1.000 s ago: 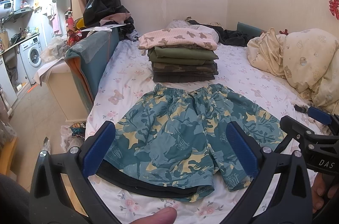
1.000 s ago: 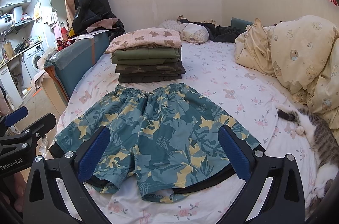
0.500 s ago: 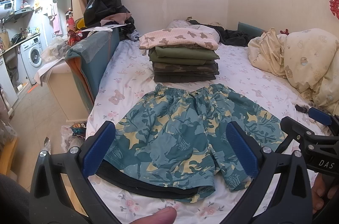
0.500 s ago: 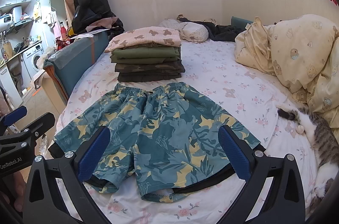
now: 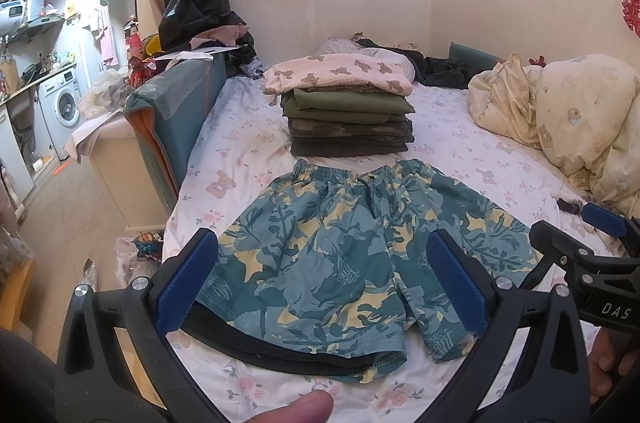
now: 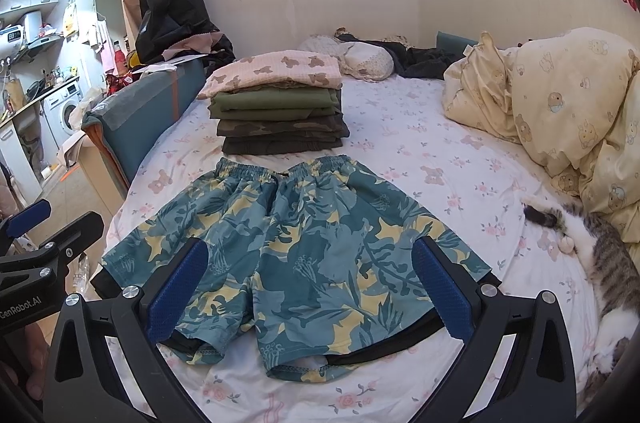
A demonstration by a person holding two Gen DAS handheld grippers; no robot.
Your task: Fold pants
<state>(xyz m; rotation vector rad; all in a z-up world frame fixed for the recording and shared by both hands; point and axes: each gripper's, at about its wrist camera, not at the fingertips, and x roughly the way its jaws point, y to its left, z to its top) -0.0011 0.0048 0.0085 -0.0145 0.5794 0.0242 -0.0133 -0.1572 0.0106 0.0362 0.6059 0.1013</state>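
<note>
Teal shorts with a yellow leaf print (image 5: 340, 247) lie spread flat on the bed, waistband at the far end, leg hems near me; they also show in the right wrist view (image 6: 304, 255). A black garment edge (image 5: 280, 355) sticks out under the hems. My left gripper (image 5: 322, 279) is open and empty, above the left leg. My right gripper (image 6: 306, 287) is open and empty, above the shorts' lower middle. Each gripper shows at the edge of the other's view.
A stack of folded clothes (image 5: 348, 115) sits just beyond the waistband. A cream duvet (image 6: 560, 111) is heaped at the right. A tabby cat (image 6: 600, 255) lies at the bed's right edge. A teal padded board (image 5: 172, 119) lines the left side, with floor beyond.
Both views shift very slightly. The shorts and both grippers stay as they were.
</note>
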